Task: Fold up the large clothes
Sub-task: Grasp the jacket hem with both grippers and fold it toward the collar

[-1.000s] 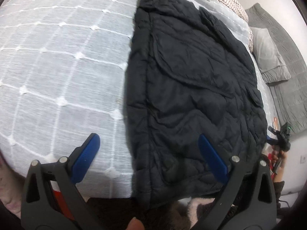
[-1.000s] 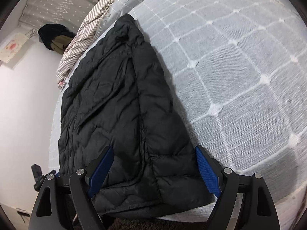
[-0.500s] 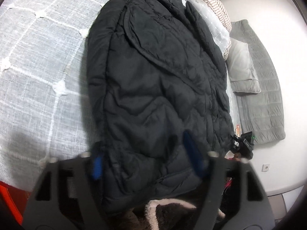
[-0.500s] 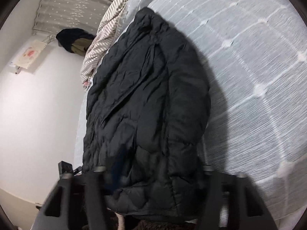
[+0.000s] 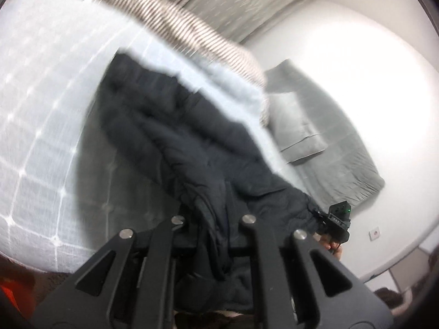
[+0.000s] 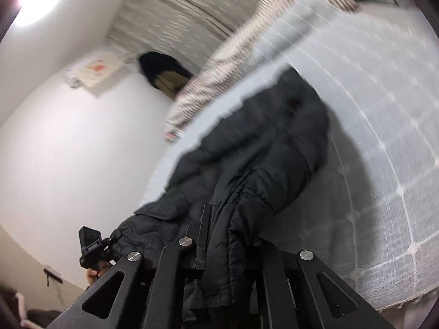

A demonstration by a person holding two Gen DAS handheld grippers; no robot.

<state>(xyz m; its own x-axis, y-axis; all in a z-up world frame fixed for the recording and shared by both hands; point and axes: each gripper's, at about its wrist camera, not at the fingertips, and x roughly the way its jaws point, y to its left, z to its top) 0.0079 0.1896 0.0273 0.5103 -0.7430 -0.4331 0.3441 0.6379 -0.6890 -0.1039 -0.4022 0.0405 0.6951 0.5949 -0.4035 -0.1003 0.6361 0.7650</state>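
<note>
A black quilted jacket (image 5: 175,137) lies lengthwise on the bed, its near hem lifted off the cover. My left gripper (image 5: 215,227) is shut on the hem at one corner; the fabric bunches between the jaws. My right gripper (image 6: 227,235) is shut on the other hem corner of the jacket (image 6: 260,148), with cloth draped over its fingers. Each gripper shows in the other's view, the right one (image 5: 338,220) at the jacket's far corner and the left one (image 6: 92,244) likewise. Both views are motion-blurred.
The bed has a pale blue-grey checked cover (image 5: 35,115) (image 6: 384,115). A striped blanket (image 5: 192,27) lies at the far end. A grey pillow and quilt (image 5: 315,142) lie on the floor by the white wall. A dark garment (image 6: 164,74) hangs on the wall.
Both grippers have closed on the jacket's near hem and raised it off the bed. Both cameras have tilted up towards the walls.
</note>
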